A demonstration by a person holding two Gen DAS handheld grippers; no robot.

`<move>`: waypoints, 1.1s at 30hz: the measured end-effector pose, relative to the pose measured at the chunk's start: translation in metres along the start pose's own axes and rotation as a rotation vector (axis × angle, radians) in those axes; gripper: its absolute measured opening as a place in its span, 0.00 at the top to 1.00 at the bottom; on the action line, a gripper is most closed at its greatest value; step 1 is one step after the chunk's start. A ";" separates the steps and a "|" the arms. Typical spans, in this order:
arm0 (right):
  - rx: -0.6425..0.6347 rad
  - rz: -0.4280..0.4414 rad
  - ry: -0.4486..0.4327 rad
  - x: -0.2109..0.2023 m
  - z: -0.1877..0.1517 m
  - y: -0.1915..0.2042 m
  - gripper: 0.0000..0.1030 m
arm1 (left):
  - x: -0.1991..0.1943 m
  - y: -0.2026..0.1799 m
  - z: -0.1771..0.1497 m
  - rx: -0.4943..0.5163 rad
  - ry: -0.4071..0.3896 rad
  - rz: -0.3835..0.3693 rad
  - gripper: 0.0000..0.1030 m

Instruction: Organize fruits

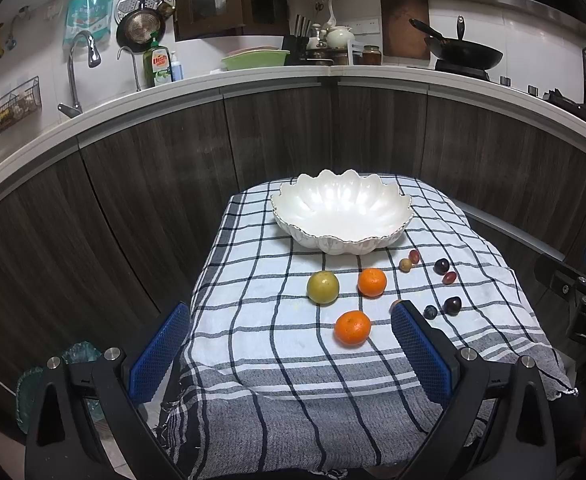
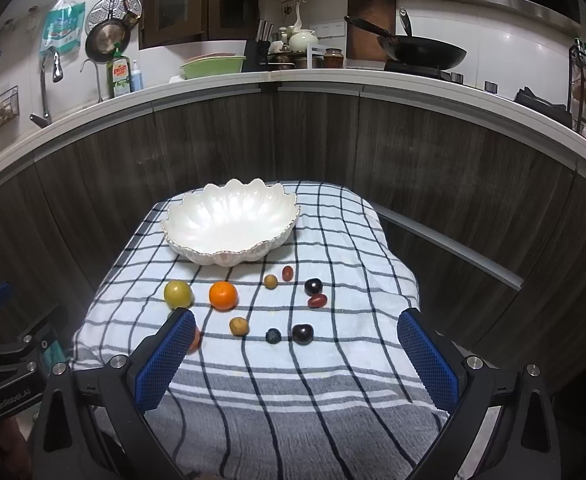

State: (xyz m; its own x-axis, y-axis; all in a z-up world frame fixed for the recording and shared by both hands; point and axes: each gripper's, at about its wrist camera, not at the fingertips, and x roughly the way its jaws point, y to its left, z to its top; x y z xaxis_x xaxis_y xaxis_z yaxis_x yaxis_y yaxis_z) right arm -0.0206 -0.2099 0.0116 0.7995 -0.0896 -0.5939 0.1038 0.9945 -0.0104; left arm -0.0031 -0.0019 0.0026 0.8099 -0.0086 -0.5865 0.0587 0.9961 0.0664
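A white scalloped bowl [image 1: 341, 216] [image 2: 231, 222], empty, stands at the far end of a checked cloth [image 1: 273, 360] [image 2: 333, 360]. In front of it lie a green-yellow fruit [image 1: 323, 287] [image 2: 178, 293], two oranges [image 1: 372, 282] [image 1: 352, 328] [image 2: 223, 295], and several small dark and red fruits [image 1: 452, 305] [image 2: 302, 334]. My left gripper [image 1: 289, 350] is open and empty, above the cloth's near part, with the near orange between its fingers' lines. My right gripper [image 2: 297, 354] is open and empty; its left finger [image 2: 165, 360] hides most of the near orange.
The cloth covers a small table standing in front of dark wood cabinets. A white counter [image 1: 253, 80] behind holds a sink tap, dish soap, a green tub and a wok. The right gripper's body shows in the left wrist view's right edge [image 1: 585, 304].
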 end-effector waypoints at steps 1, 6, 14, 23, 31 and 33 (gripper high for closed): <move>-0.001 0.000 0.000 0.000 0.000 0.000 0.01 | 0.000 0.000 0.000 0.000 -0.002 0.001 0.00; 0.001 0.004 -0.007 -0.001 0.000 -0.001 0.01 | -0.002 0.001 0.000 0.003 -0.007 0.001 0.00; 0.004 0.004 -0.008 -0.002 -0.001 -0.001 0.01 | -0.005 0.000 0.001 0.008 -0.015 0.001 0.00; 0.005 0.005 -0.008 -0.002 0.000 -0.001 0.01 | -0.007 0.000 0.002 0.012 -0.021 0.006 0.00; 0.007 0.007 -0.013 -0.004 0.001 -0.001 0.01 | -0.009 -0.002 0.002 0.016 -0.029 0.008 0.00; 0.008 0.008 -0.017 -0.004 0.002 -0.001 0.01 | -0.010 -0.003 0.003 0.017 -0.030 0.008 0.00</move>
State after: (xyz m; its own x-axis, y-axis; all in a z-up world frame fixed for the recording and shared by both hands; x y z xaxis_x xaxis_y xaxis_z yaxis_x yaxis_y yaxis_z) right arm -0.0233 -0.2109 0.0157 0.8101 -0.0827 -0.5804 0.1019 0.9948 0.0005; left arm -0.0095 -0.0050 0.0101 0.8275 -0.0039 -0.5615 0.0620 0.9945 0.0844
